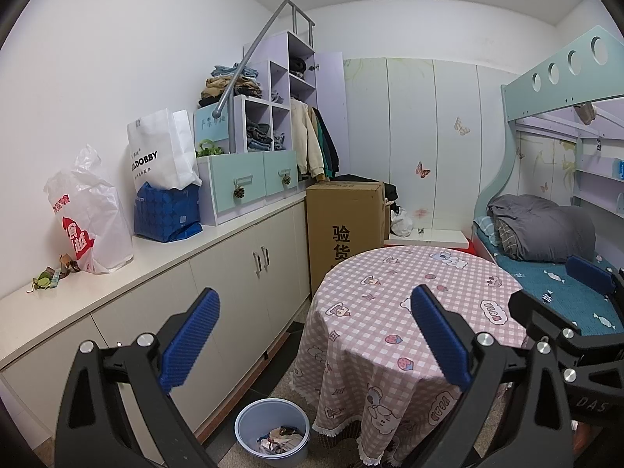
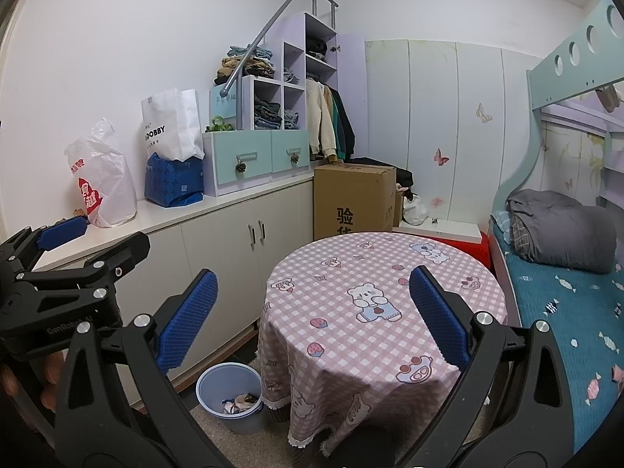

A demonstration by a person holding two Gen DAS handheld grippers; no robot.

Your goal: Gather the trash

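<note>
At far left we see scraps of trash [image 1: 50,277] on the white counter [image 1: 163,257], beside a plastic bag [image 1: 91,218]. Our left gripper [image 1: 312,341] is spread wide, holding nothing. Below sits the blue bin [image 1: 273,429] with trash inside, just left of the round table [image 1: 413,296]. Our right gripper [image 2: 310,321] is likewise wide and empty.

Pink-and-white checked tablecloth [image 2: 384,300] with cartoon bears, pale blue bin [image 2: 229,396] beside it, teal candy-print bedsheet [image 2: 565,312], blue ribbed pads [image 1: 191,335] on black jaws.
</note>
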